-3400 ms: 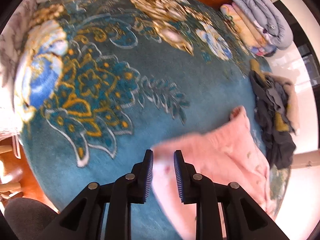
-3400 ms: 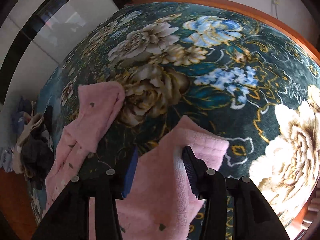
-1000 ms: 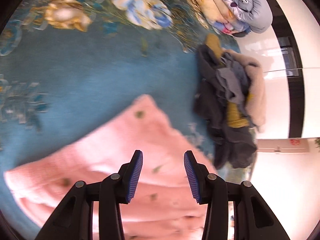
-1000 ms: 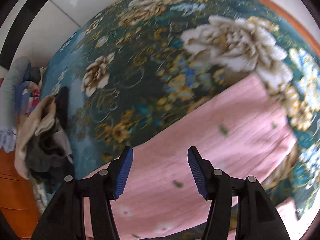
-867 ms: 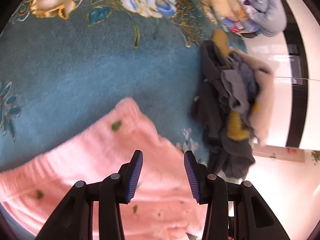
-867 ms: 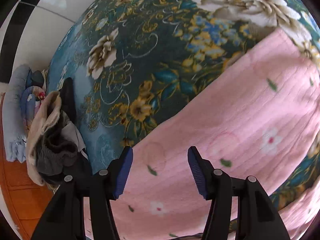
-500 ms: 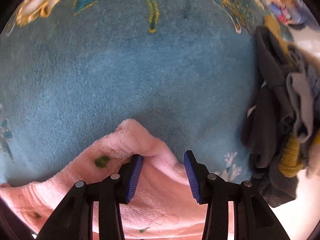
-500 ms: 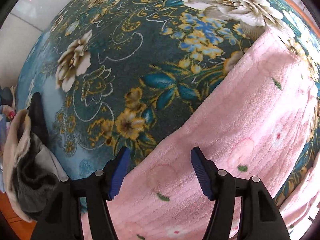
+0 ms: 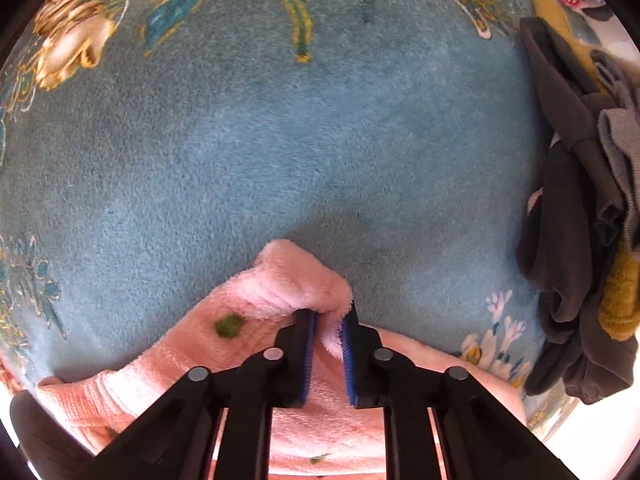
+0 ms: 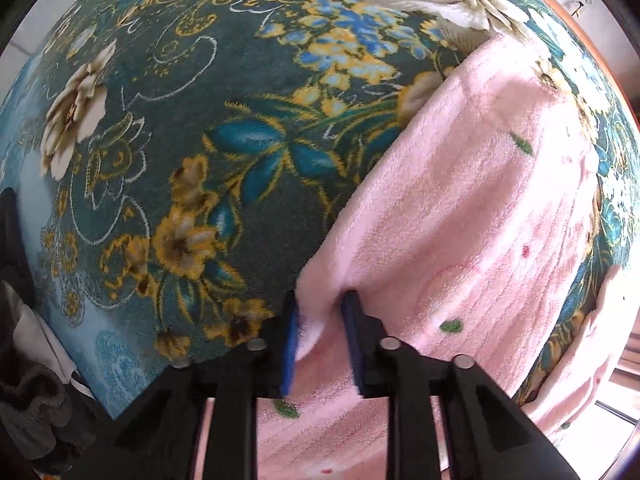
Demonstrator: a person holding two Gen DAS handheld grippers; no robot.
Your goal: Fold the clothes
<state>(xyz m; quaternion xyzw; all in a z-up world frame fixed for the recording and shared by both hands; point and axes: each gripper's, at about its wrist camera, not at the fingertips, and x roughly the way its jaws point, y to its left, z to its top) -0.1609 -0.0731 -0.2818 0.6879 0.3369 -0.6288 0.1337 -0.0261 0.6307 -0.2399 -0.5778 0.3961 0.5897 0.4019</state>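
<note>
Garment (image 9: 256,320), pink fleece, lies spread on floral blanket (image 9: 320,140). Left gripper (image 9: 328,324) narrow, pinching a raised corner fold of it. Right gripper (image 10: 320,316) narrow, pinching garment (image 10: 460,220) edge. Dark clothes pile (image 9: 572,220) well apart, at the blanket's right edge.

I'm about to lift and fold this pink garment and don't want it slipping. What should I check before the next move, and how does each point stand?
1. Left tongs pinching the pink garment: ok, fabric bunched between the pads.
2. Right tongs pinching its edge: ok, a fold sits between the pads.
3. Depth of both grips: cannot tell, only a thin edge shows.
4. Garment lying flat on the floral blanket: ok on the right view.
5. Dark clothes pile apart from the garment: ok, not touching it.
</note>
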